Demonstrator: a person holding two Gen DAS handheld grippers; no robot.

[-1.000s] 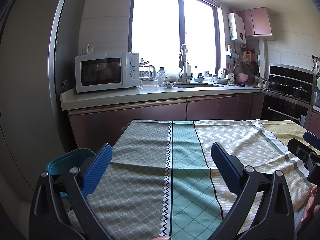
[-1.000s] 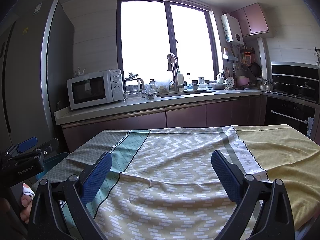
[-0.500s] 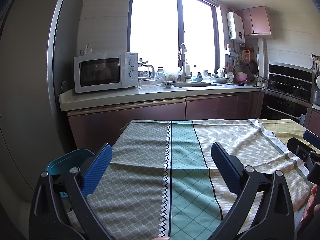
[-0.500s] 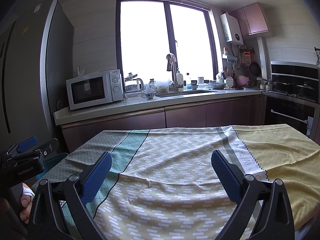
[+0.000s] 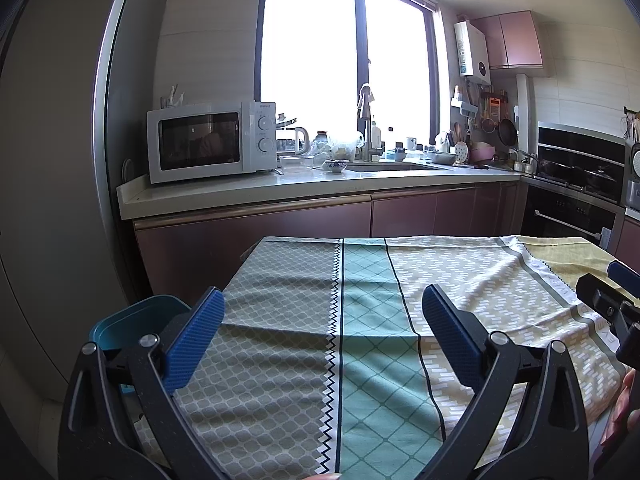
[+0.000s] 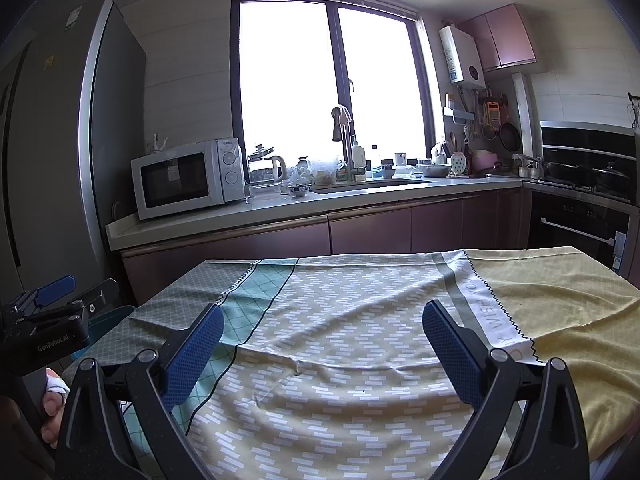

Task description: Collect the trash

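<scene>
Blue-padded left gripper (image 5: 322, 320) and right gripper (image 6: 322, 328) hover level above tablecloth (image 5: 280, 360), fingers wide, empty.

Teal bin (image 5: 132, 322) mostly hidden behind left gripper (image 5: 320, 330) and tablecloth (image 5: 360, 320).

Blown-out window (image 5: 344, 72) backlights; fisheye edges vignette dark.
</scene>
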